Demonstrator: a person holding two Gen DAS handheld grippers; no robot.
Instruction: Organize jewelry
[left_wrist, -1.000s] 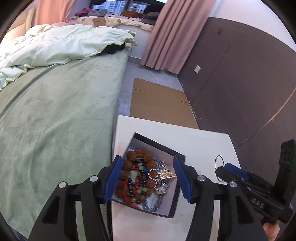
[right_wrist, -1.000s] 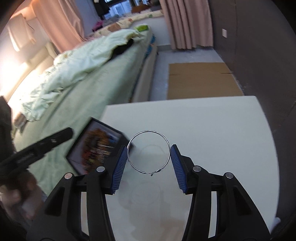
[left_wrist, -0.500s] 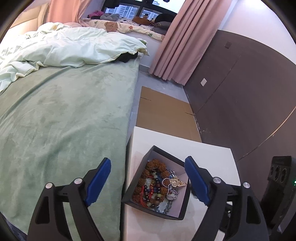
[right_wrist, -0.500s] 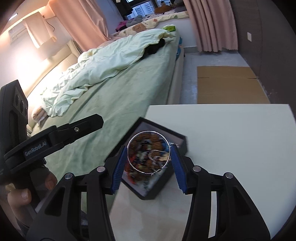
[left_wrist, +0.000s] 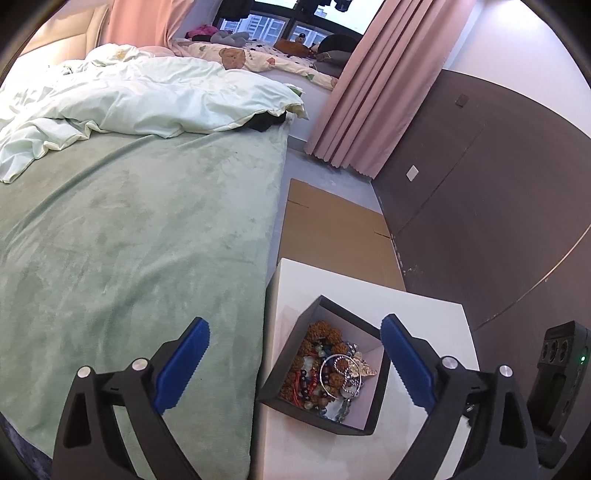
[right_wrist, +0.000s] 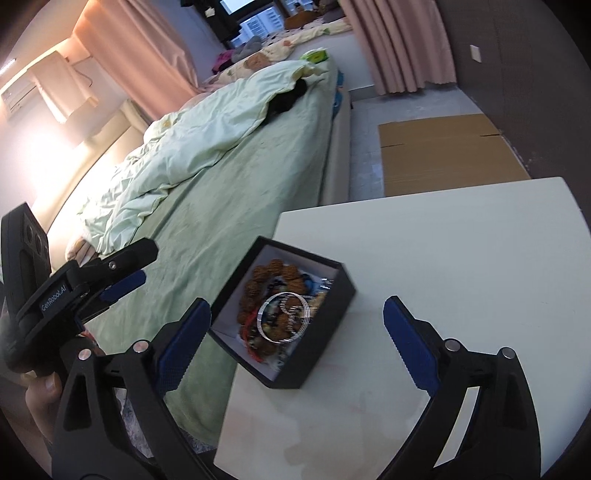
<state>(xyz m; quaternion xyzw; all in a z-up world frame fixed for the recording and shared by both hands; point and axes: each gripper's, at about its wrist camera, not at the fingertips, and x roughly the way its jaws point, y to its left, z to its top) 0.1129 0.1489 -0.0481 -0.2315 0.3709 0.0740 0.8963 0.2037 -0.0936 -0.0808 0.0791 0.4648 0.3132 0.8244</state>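
Observation:
A black jewelry box (left_wrist: 295, 373) with a white lining stands at the left edge of a white table (left_wrist: 424, 314). It holds brown bead bracelets (left_wrist: 325, 334), coloured beads and chains. A thin silver bangle (left_wrist: 337, 374) lies on top of the heap; it also shows in the right wrist view (right_wrist: 284, 317), blurred. My left gripper (left_wrist: 293, 365) is open and empty, above the box's left side. My right gripper (right_wrist: 297, 338) is open and empty, just behind the box (right_wrist: 332, 325).
A bed with a green blanket (left_wrist: 129, 240) and a pale duvet (left_wrist: 147, 96) runs along the table's left side. Flat cardboard (left_wrist: 332, 229) lies on the floor beyond the table. A dark wall panel (left_wrist: 480, 184) is on the right.
My right gripper carried the silver bangle over the box, opened, and the bangle dropped into the box. My left gripper let go of the box, opened wide and drew back.

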